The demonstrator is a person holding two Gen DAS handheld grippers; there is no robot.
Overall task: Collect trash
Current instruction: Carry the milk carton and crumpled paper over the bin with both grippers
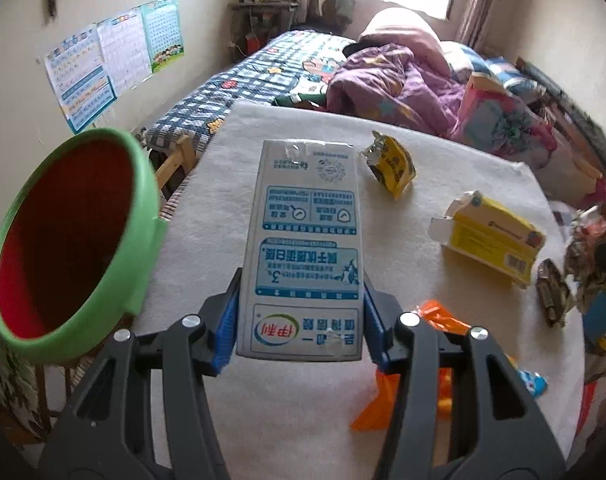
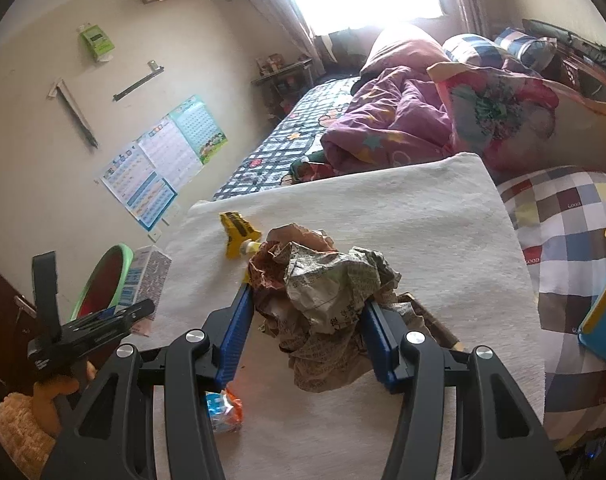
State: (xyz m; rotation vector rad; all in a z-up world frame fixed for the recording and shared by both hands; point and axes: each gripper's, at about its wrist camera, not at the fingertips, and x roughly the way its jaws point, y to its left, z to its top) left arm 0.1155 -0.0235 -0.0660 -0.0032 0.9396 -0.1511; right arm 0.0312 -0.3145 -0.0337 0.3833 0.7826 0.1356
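Left wrist view: left gripper [image 1: 301, 320] clamps milk carton [image 1: 303, 248] by its lower sides; probably empty, light, stiff yet crushable. Green bin [image 1: 143, 216] just left of it, mouth open. Right gripper [image 2: 307, 328] grips crumpled newspaper [image 2: 327, 280], soft, springy. Ahead: yellow wrapper [image 1: 391, 164], yellow box [image 1: 491, 236]; orange wrapper [image 1: 439, 316] beneath.

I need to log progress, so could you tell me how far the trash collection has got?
Nothing shows as binned: the visible inside of the green bin looks bare. In hand: the left gripper clamps a milk carton, the right gripper crumpled newspaper. Left on the table: a yellow wrapper, yellow box, orange wrapper.
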